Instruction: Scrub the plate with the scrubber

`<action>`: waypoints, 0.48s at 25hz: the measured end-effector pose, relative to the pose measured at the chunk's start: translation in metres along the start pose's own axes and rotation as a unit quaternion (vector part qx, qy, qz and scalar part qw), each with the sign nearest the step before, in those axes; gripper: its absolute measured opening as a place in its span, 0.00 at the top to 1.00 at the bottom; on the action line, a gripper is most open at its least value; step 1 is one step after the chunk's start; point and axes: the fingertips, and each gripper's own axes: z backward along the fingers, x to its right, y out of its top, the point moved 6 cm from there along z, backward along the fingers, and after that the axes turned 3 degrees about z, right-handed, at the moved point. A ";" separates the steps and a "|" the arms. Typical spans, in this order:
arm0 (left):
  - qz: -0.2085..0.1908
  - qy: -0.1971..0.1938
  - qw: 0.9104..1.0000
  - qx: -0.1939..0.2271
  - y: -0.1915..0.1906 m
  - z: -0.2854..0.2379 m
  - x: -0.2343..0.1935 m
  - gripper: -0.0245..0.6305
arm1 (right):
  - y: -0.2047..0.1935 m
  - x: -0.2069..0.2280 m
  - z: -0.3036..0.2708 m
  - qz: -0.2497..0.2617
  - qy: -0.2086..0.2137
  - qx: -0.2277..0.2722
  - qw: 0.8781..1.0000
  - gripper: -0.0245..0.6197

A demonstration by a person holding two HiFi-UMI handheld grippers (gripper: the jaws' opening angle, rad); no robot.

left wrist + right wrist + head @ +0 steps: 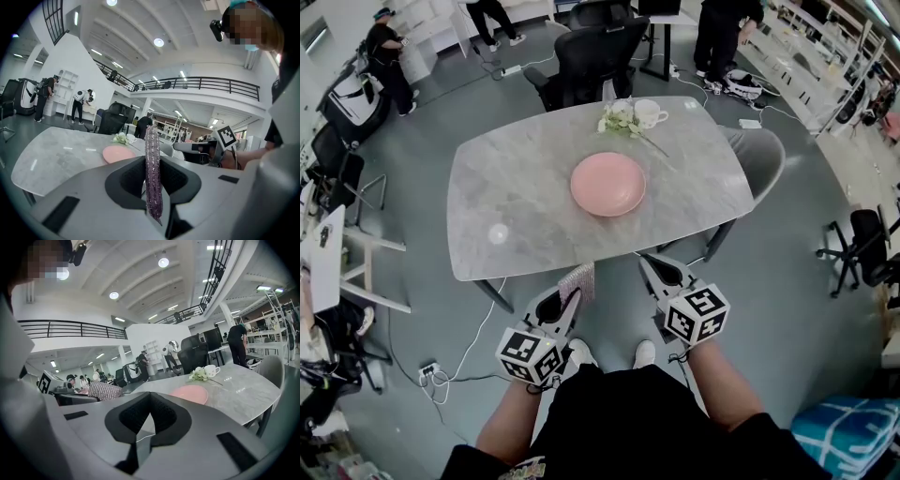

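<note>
A pink plate [607,184] lies near the middle of the grey marble table [506,178]; it also shows as plate [118,153] and plate [190,393]. My left gripper [573,297] hangs in front of the table's near edge, shut on a sparkly purple-grey scrubber [578,279] that stands upright between its jaws, scrubber [152,168]. My right gripper [647,264] is beside it, also short of the table, its jaws shut with nothing between them, right gripper [146,420]. Both are well short of the plate.
A white cup [649,113] and a sprig of white flowers [619,120] sit at the table's far edge. A black office chair [595,52] stands behind the table and a grey chair [761,157] at its right. Several people stand at the back.
</note>
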 end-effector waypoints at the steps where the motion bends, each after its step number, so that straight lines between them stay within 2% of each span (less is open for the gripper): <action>1: 0.001 0.000 1.000 0.000 0.000 0.002 -0.005 0.84 | 0.000 -0.003 -0.004 0.000 -0.001 -0.001 1.000 0.94; 12: 0.006 -0.014 1.000 0.000 0.008 0.032 -0.064 0.84 | -0.004 -0.046 -0.046 0.000 -0.019 -0.005 1.000 0.94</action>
